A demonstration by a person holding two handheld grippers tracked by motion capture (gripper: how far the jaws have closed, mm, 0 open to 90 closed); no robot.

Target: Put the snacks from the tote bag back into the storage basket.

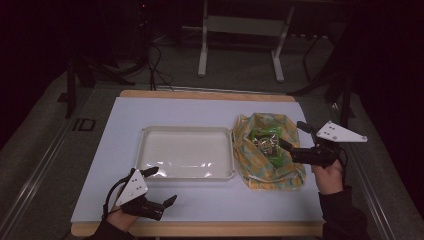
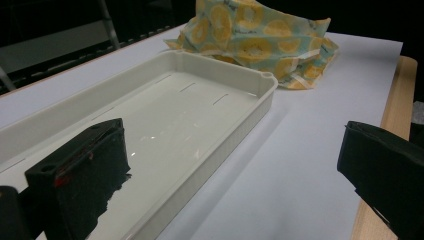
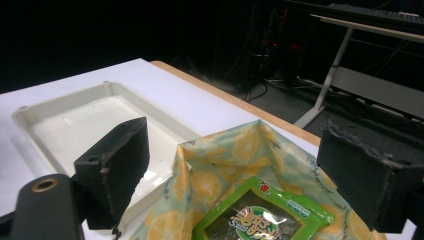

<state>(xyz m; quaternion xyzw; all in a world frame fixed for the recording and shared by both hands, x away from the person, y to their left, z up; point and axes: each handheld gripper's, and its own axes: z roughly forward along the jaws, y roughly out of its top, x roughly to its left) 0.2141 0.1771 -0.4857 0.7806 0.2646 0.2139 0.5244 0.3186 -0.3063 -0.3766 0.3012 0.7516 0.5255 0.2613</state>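
Right gripper [image 1: 292,135] hovering over the open yellow-patterned cloth bag [image 1: 250,172] at the right of the white table surface [image 1: 120,130], jaws spread wide apart and gripping nothing. Inside the bag, lying flat, a green snack packet [image 1: 269,145]; just below and between the jaws in the right gripper view, same packet [image 3: 260,217], bag rim [image 3: 220,155] standing up around it. Whether a jaw touches the packet: cannot tell.

Left of the bag, just beside it, an empty white tray [image 1: 186,131], long side running left to right.

Left gripper [image 1: 162,186] near the front left corner of the tray, jaws likewise wide apart, holding nothing. In the left gripper view, one jaw over the tray's near end [image 2: 250,115], the other out over the table's wooden edge [image 2: 395,90]; bag [image 2: 260,35] far beyond the tray.
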